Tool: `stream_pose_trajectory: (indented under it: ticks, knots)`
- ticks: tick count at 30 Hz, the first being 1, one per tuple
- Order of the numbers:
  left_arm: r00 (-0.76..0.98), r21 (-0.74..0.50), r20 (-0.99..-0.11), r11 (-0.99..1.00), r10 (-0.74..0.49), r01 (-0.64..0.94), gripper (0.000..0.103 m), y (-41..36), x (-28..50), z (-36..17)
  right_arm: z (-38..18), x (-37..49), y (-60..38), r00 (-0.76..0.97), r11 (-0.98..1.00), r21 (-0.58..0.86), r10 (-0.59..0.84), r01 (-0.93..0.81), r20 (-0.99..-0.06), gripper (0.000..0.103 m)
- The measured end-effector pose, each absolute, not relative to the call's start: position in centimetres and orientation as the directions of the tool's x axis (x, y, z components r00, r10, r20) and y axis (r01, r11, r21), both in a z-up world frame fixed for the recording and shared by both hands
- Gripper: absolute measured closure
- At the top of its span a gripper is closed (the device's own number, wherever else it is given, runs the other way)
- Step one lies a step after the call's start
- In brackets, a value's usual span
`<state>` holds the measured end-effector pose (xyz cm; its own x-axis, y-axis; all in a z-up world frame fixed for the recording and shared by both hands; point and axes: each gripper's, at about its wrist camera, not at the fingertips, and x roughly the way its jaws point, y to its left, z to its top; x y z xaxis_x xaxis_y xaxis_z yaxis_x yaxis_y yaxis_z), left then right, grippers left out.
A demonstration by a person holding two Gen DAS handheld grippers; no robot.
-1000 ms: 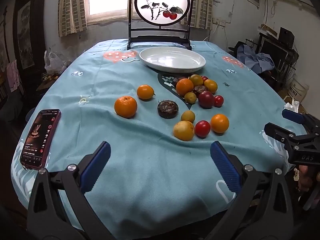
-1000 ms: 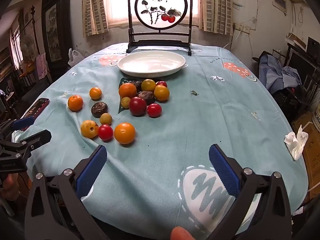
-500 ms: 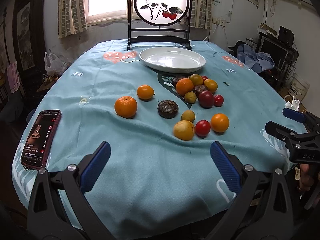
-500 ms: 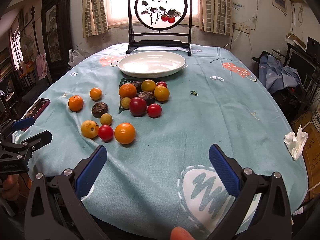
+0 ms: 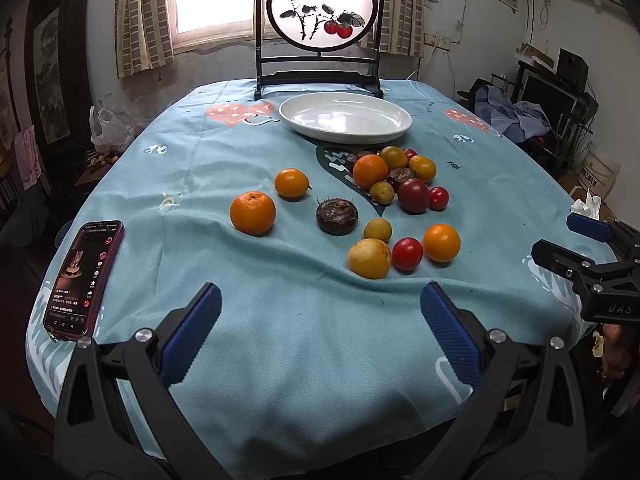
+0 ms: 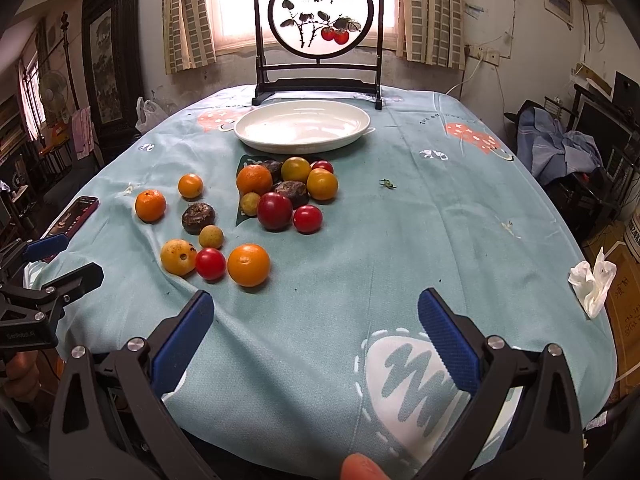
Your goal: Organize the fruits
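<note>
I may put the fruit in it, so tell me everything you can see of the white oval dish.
The white oval dish looks like glossy ceramic, shallow with a raised rim. It holds nothing, sits flat on the blue tablecloth, just in front of the dark-framed screen, beyond the fruit cluster. No fruit or gripper touches it.

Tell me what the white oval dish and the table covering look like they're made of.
White oval dish: likely glazed ceramic, maybe melamine; glossy, window glare on its surface. Table covering: soft woven or fleecy printed fabric, matte, wrinkling near the fruit and draping over the edge.
</note>
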<state>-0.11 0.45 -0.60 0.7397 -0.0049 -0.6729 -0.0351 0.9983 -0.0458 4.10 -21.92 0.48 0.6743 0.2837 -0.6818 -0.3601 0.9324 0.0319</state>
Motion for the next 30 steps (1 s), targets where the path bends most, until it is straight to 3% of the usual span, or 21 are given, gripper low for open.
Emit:
stream_pose_trajectory:
  ticks: [30]
  knots:
    - [0.740,-0.037,-0.673,0.999,0.001,-0.035,0.002,0.41,-0.27,-0.73,0.06,3.86,-21.68,0.667,0.930,0.028,0.283,-0.366,-0.689,0.001]
